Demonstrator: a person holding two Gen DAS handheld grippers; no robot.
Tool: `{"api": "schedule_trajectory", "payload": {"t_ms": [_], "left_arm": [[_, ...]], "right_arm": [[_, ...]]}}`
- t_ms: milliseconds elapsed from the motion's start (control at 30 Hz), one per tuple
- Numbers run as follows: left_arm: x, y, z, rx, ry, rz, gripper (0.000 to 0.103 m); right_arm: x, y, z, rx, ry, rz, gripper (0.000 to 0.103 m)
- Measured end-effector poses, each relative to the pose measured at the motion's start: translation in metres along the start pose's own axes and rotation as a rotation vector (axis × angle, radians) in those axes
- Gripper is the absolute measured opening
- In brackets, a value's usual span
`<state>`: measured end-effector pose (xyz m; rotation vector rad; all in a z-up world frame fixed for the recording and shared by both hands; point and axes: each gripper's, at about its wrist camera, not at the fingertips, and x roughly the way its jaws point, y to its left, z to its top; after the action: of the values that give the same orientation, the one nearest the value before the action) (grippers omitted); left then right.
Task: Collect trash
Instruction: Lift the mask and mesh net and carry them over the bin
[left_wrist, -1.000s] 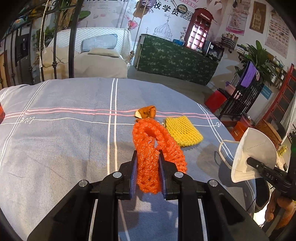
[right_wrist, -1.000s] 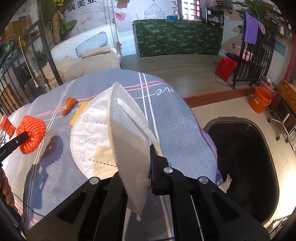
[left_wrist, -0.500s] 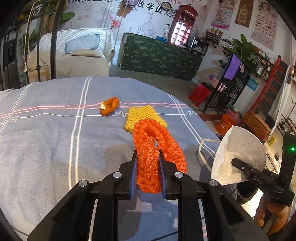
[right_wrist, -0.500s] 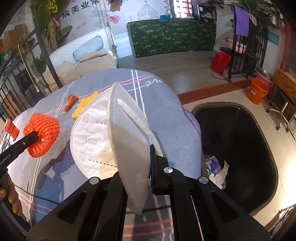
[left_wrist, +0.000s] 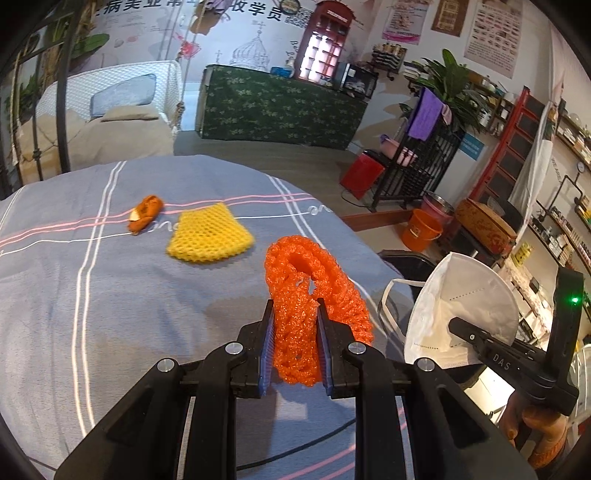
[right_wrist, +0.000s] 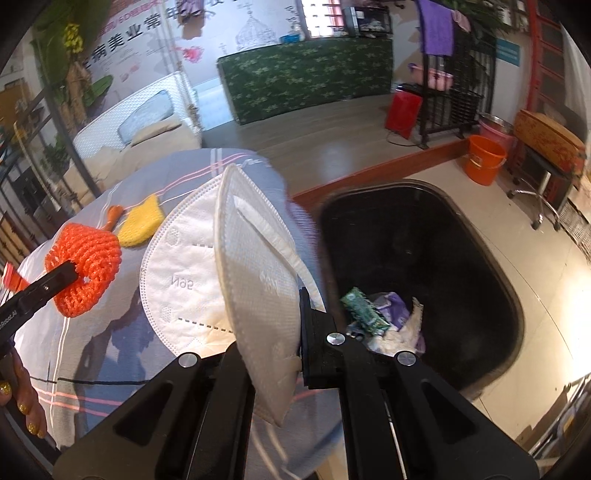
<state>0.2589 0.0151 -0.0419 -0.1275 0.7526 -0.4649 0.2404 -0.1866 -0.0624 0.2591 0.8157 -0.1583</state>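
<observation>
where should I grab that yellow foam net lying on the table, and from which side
Come from above and pinch the yellow foam net at its wider scalloped near edge. It lies flat and limp on the tablecloth, so a side approach finds nothing to catch.

"DAS" on right tool (left_wrist: 461, 328), mirrored "N95" on white mask (right_wrist: 207, 288)

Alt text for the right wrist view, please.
The right gripper is shut on a white folded face mask, held above the grey striped cloth beside an open black bin with trash inside. At left, the left gripper holds an orange foam net.
</observation>
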Motion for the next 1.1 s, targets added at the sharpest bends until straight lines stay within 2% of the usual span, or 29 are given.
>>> {"api": "schedule_trajectory", "payload": {"t_ms": [400, 700, 1100], "left_arm": [[0.02, -0.059, 0.002, 0.131, 0.011, -0.102, 0.02], [0.039, -0.099, 0.003, 0.192, 0.037, -0.169, 0.02], [0.062, -0.125, -0.002, 0.244, 0.092, -0.204, 0.02]], "right_arm": [[-0.008, -0.062, -0.009, 0.114, -0.018, -0.101, 0.004], [0.01, -0.101, -0.005, 0.164, 0.0, -0.203, 0.004], [0.058, -0.141, -0.012, 0.217, 0.106, -0.288, 0.004]]}}
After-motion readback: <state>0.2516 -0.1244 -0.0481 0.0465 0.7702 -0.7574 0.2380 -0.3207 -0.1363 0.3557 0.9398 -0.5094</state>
